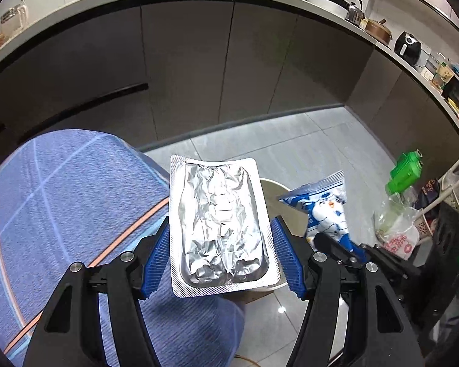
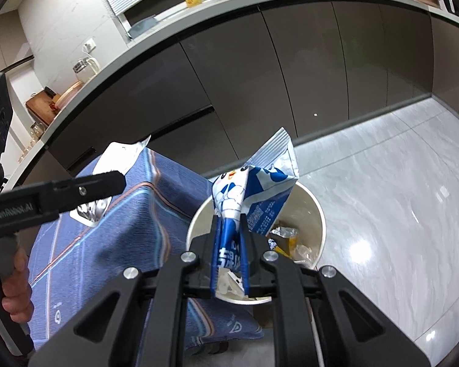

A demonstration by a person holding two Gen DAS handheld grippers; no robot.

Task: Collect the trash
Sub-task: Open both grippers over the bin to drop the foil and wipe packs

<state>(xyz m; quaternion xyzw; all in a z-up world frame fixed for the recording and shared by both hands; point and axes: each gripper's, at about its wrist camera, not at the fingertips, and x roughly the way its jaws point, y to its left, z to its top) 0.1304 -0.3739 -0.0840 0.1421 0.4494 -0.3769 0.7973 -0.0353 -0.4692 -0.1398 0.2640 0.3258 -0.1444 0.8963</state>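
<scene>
Blue patterned tablecloth (image 1: 61,214) beside white bin (image 2: 316,214). Silver foil blister tray (image 1: 218,226), crinkled, long axis pointing away along the fingers, spans the wide-spread left gripper (image 1: 220,260). Right gripper (image 2: 229,244) is clamped on a blue-white wrapper (image 2: 260,183), standing upright over the bin.

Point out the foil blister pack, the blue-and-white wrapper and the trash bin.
foil blister pack (image 1: 220,226), left wrist view, crinkled foil middle.
blue-and-white wrapper (image 2: 260,189), right wrist view, upper printed panel.
trash bin (image 2: 319,214), right wrist view, right rim.
</scene>
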